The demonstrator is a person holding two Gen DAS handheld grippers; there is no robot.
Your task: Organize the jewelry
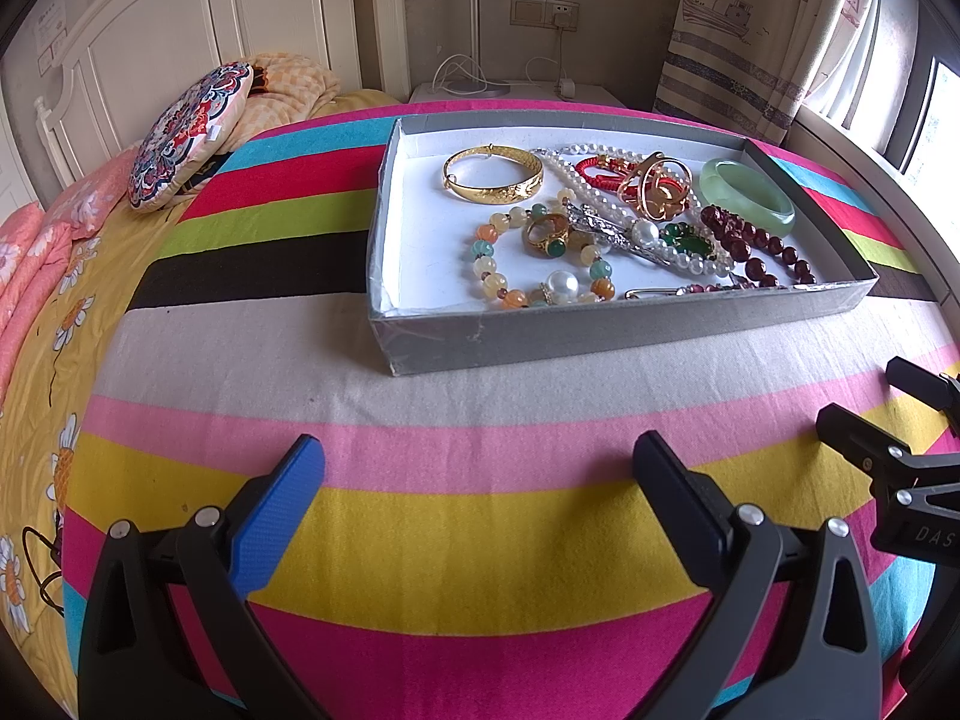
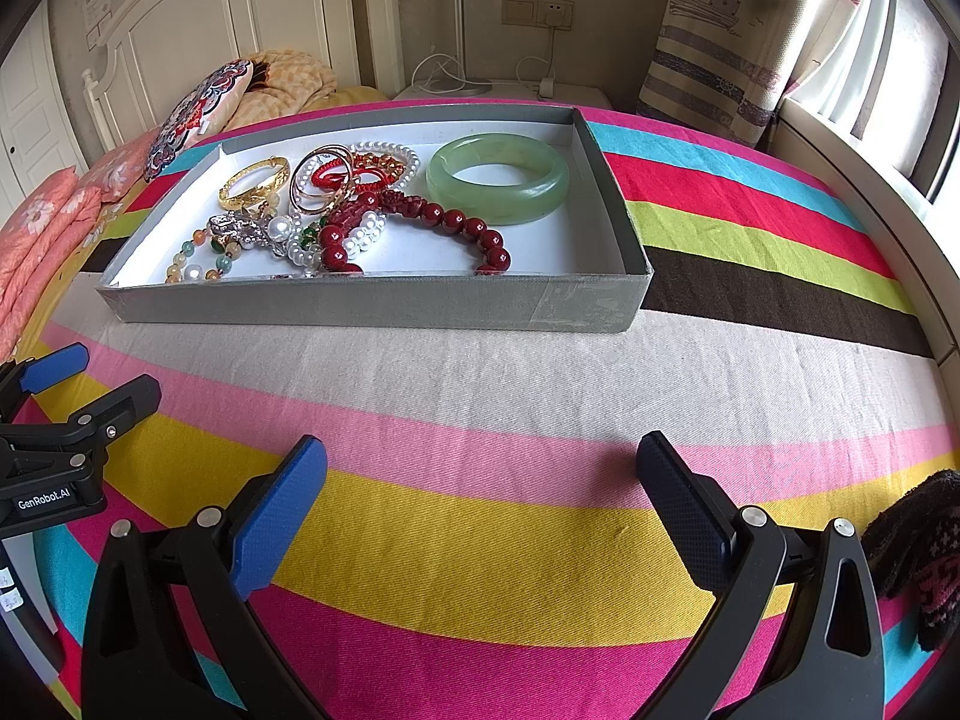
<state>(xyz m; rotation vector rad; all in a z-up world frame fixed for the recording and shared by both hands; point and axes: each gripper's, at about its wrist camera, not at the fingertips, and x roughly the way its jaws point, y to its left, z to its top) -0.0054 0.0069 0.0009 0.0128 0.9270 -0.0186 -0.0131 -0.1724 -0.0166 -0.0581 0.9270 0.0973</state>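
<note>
You are holding the left gripper (image 1: 477,468) low over the striped cloth (image 1: 480,540) on the bed, its jaws spread wide and grasping nothing, short of the grey tray (image 1: 600,330) that is carrying all the jewelry. Reading across that tray from the left: the gold bangle (image 1: 493,181) is lying alone on bare white lining, so it looks like the safest first pick. Nearer you, the pastel bead bracelet (image 1: 498,267) is ringing a gold ring with a green stone (image 1: 547,235); if you close on the ring carelessly, you are likely dragging the beads along. Further right, the pearl strand (image 1: 576,180), the red cord bracelet (image 1: 603,171) and the thin gold hoops (image 1: 657,186) are overlapping in a tangle, so lifting one is risking hauling its neighbours out or tipping the light tray. The dark red bead bracelet (image 2: 420,222) is lying just beside the green jade bangle (image 2: 498,177), which is looking smooth and hard; in my judgement, a shallow pinch could let it slip and knock against the tray wall. Your right gripper (image 2: 483,468) is also hovering over the cloth, jaws released and empty, with a dark knitted glove (image 2: 918,552) lying at the far right.
</note>
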